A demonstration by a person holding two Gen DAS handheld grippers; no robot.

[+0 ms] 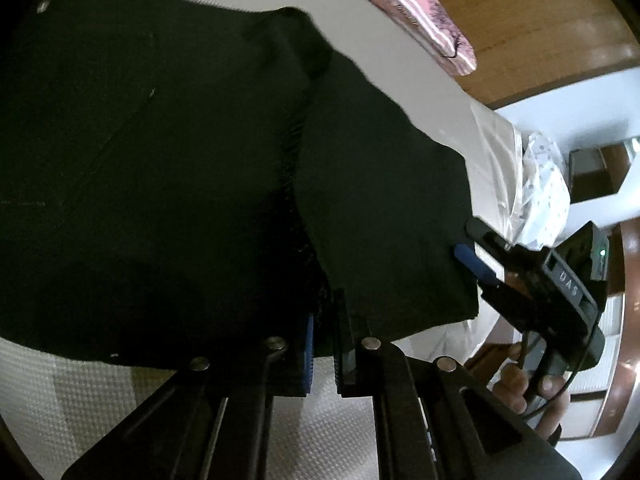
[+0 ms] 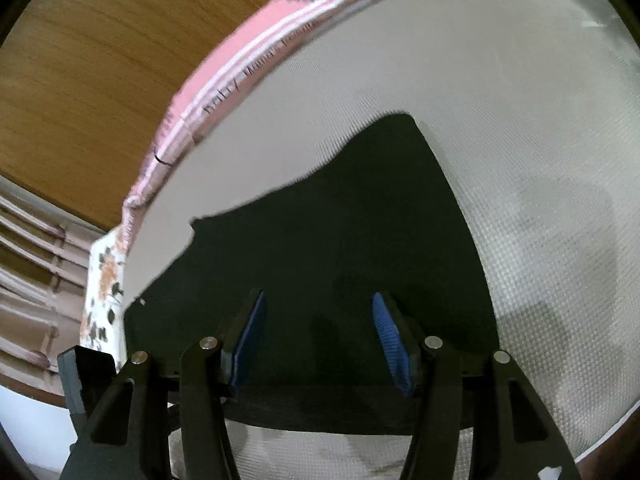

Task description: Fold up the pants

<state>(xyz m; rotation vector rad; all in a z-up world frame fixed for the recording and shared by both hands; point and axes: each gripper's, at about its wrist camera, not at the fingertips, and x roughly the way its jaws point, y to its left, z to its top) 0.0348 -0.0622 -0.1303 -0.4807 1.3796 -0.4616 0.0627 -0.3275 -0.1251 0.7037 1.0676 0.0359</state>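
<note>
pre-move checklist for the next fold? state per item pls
1. Left hand-held gripper closed on the pants edge: ok.
2. Right hand-held gripper gripping cloth: not ok, jaws open over the pants.
3. Pants on the white sheet: ok.
4. Pants lying flat: not ok, a ridge runs down the middle.
5. Pink book apart from the pants: ok.
6. Far waistband or hem aligned: cannot tell.

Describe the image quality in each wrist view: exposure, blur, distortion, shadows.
Left wrist view: the black pants are underexposed, folds barely readable; the window area at the right edge is blown out; straight edges bow from fisheye. Right wrist view: the white textured sheet is evenly lit, soft shadows fall on it at right, and the pink striped edge is motion-blurred.
</note>
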